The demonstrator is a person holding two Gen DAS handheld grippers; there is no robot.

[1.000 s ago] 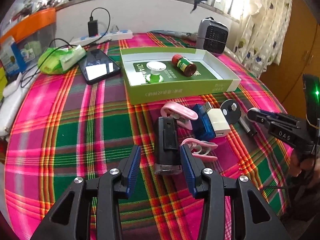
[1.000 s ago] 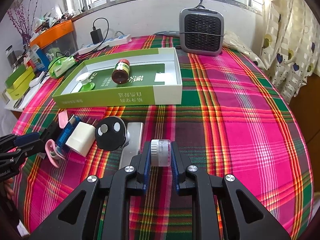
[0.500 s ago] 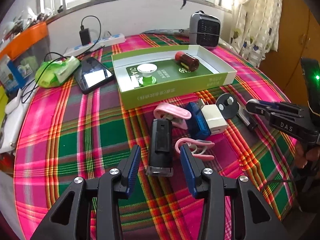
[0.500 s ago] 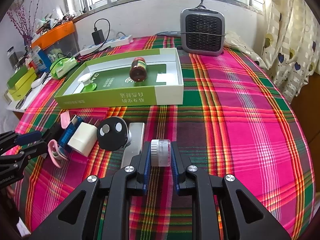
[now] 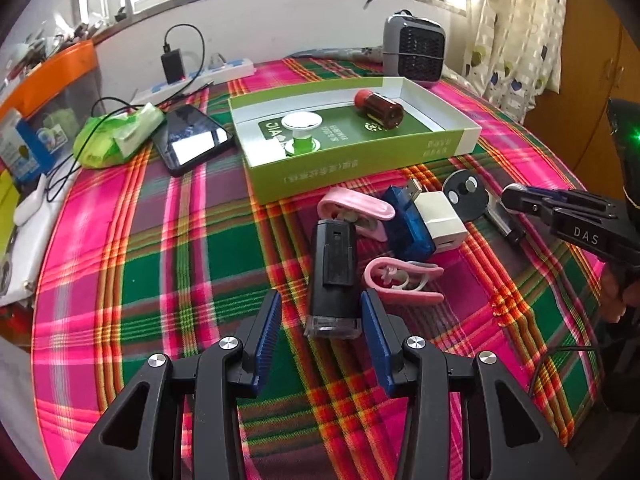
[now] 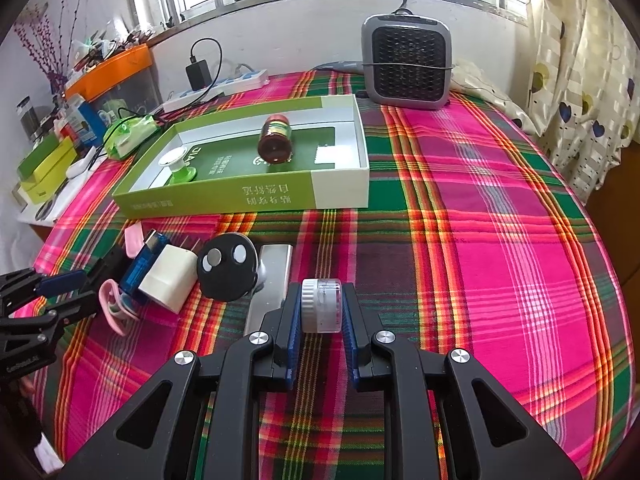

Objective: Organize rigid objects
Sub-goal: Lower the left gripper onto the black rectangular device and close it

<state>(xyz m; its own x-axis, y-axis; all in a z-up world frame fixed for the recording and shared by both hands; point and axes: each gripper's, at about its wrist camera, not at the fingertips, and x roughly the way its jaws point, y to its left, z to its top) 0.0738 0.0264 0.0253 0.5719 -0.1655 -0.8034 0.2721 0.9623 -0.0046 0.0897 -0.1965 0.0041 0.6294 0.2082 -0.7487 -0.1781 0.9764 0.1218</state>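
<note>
Right gripper (image 6: 320,316) is clamped on a small clear jar (image 6: 321,306) with a white ribbed cap, held sideways, pads on the cap end and the base. Grip sits near the pad tips, so risk one: jar is smooth and round, and any tilt or bump on the way over could roll it out of the pads.

Left gripper (image 5: 321,334) is spread wide and holds nothing, jaws either side of the near end of a black rectangular device (image 5: 334,276) lying on the plaid-covered surface (image 5: 160,264). Risk two: a pink clip (image 5: 400,280) lies just beside the right pad. Closing here could catch the clip with the device, or shove it into the cluster behind.

That cluster is tight: second pink clip (image 5: 356,212), blue USB adapter (image 5: 406,222) touching a white charger cube (image 5: 440,218), black disc (image 6: 228,266) with two silver buttons resting on a silver bar (image 6: 272,280). One nudge likely moves several.

Farther out, the green and white box (image 6: 340,192) is the likely drop spot. It holds a brown bottle (image 6: 275,140) on its side and a white and green suction piece (image 6: 178,164). Risk three: bottle is free to roll, and a jar dropped on its side may roll too or knock it. Box walls are low, so clip the near wall and the whole box slides.

Phone (image 5: 190,140) and heater (image 6: 408,64) sit beyond, well apart from the work.
</note>
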